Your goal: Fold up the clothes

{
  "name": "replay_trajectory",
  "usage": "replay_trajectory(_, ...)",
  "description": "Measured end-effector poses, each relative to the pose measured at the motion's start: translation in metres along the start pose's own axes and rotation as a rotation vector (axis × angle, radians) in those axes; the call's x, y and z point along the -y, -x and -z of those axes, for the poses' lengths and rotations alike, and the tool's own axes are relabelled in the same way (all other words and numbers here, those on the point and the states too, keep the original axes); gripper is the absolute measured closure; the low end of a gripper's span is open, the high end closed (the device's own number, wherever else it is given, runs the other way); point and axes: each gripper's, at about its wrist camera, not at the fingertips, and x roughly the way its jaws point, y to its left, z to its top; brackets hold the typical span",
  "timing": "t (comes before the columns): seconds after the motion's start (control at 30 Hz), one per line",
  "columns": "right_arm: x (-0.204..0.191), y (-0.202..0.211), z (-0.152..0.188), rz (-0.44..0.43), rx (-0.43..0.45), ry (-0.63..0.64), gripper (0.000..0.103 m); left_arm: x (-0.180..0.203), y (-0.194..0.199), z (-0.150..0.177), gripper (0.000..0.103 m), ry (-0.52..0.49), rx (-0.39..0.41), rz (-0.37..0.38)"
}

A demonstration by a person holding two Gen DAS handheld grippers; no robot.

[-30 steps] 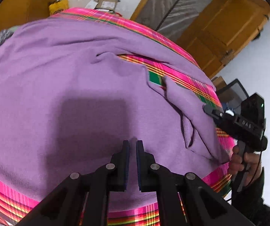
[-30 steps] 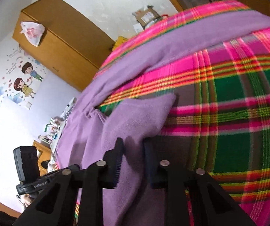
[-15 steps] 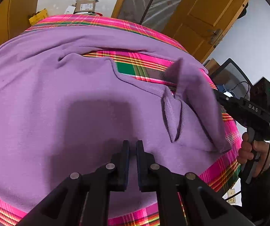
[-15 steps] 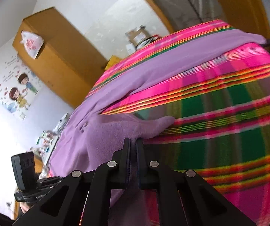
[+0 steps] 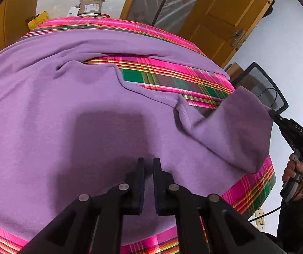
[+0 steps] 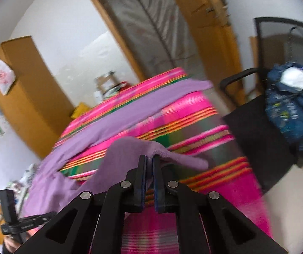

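A purple long-sleeved garment [image 5: 66, 116] lies spread on a table under a pink and green plaid cloth [image 5: 172, 80]. My left gripper [image 5: 148, 163] is shut, its tips low over the garment's body near the front hem; I see no cloth pinched between them. My right gripper [image 6: 149, 158] is shut on the end of the near purple sleeve [image 6: 126, 152] and holds it lifted above the table. In the left wrist view that sleeve [image 5: 242, 122] rises as a tent to the right gripper [image 5: 272, 112], which a hand [image 5: 295, 173] holds. The far sleeve [image 6: 151, 99] lies flat.
A black office chair [image 6: 257, 131] with a blue bag [image 6: 289, 105] stands past the table's right edge. A wooden cabinet [image 6: 24, 97] is at the left, a wooden door [image 5: 225, 10] behind, and boxes [image 5: 90, 6] on the floor beyond the table.
My right gripper closed on the near sleeve's end and raised it up and to the right, off the table. My left gripper stayed shut in place over the garment.
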Motion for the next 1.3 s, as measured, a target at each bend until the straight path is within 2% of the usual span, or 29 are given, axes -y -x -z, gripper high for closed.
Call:
replay_trajectory(0.13,0.021,0.005,0.009,0.085,-0.025,-0.034,0.096,0.007,0.000,0.000,0.097,-0.021,-0.004,0.015)
replay_trajectory(0.27,0.040,0.011,0.017,0.126,-0.046,-0.071,0.094,0.016,-0.003,-0.003,0.097,-0.044,-0.010,0.036)
replay_trajectory(0.43,0.059,0.027,0.019,0.190,-0.025,-0.096,0.092,0.025,-0.009,-0.005,0.097,-0.070,-0.029,0.055)
replay_trajectory(0.53,0.061,0.037,0.015,0.202,0.001,-0.066,0.083,0.030,-0.013,-0.006,0.097,-0.078,-0.035,0.062)
replay_trajectory(0.57,0.057,0.038,0.011,0.189,0.007,-0.046,0.077,0.031,-0.014,-0.007,0.097,-0.079,-0.036,0.064)
replay_trajectory(0.6,0.053,0.038,0.008,0.169,0.011,-0.022,0.065,0.032,-0.015,-0.007,0.097,-0.077,-0.037,0.065)
replay_trajectory(0.63,0.045,0.036,0.004,0.141,0.009,0.012,0.062,0.032,-0.017,-0.008,0.097,-0.075,-0.038,0.065)
replay_trajectory(0.8,0.002,0.003,-0.014,0.032,-0.063,0.237,0.062,0.033,-0.020,-0.009,0.097,-0.063,-0.041,0.063)
replay_trajectory(0.97,-0.011,-0.047,-0.027,0.051,-0.177,0.446,0.061,0.032,-0.021,-0.010,0.097,-0.050,-0.041,0.057)
replay_trajectory(1.07,-0.007,-0.071,-0.028,0.067,-0.255,0.512,0.061,0.033,-0.022,-0.012,0.097,-0.045,-0.041,0.052)
replay_trajectory(1.17,0.008,-0.094,-0.025,0.088,-0.340,0.513,0.061,0.033,-0.024,-0.014,0.097,-0.044,-0.042,0.048)
replay_trajectory(1.23,0.010,-0.099,-0.019,0.094,-0.367,0.521,0.068,0.035,-0.026,-0.015,0.097,-0.045,-0.043,0.044)
replay_trajectory(1.27,0.009,-0.099,-0.017,0.086,-0.361,0.530,0.078,0.036,-0.027,-0.016,0.097,-0.048,-0.044,0.043)
replay_trajectory(1.3,0.008,-0.097,-0.015,0.078,-0.349,0.537,0.092,0.037,-0.027,-0.016,0.097,-0.050,-0.044,0.042)
